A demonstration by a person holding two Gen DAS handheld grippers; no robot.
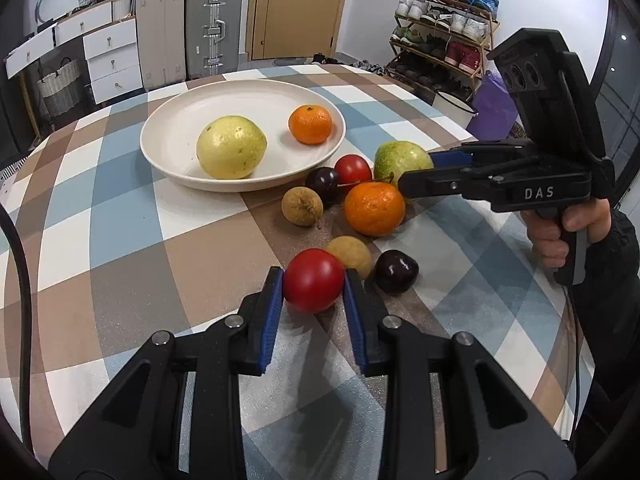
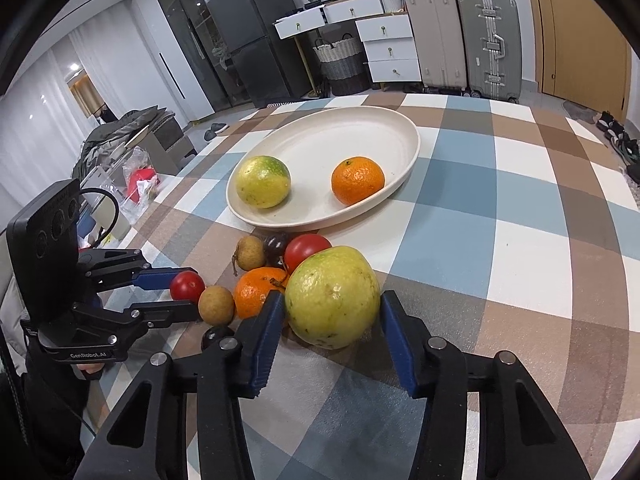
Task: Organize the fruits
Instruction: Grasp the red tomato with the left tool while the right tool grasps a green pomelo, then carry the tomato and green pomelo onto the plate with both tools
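While the left gripper (image 1: 314, 280) is squeezing a red tomato (image 1: 313, 280) mid-table, the right gripper (image 2: 332, 306) is straddling the guava (image 2: 333, 297), pads not quite pressing

Beyond the far edge of the checked counter (image 1: 120, 240) stand two suitcases (image 1: 188, 28), a white drawer unit (image 1: 112, 56) and a wooden door (image 1: 296, 4). A shoe rack (image 1: 444, 32) is off the far right corner; a dark fridge (image 2: 248, 36) and woven basket (image 2: 340, 64) sit farther left.
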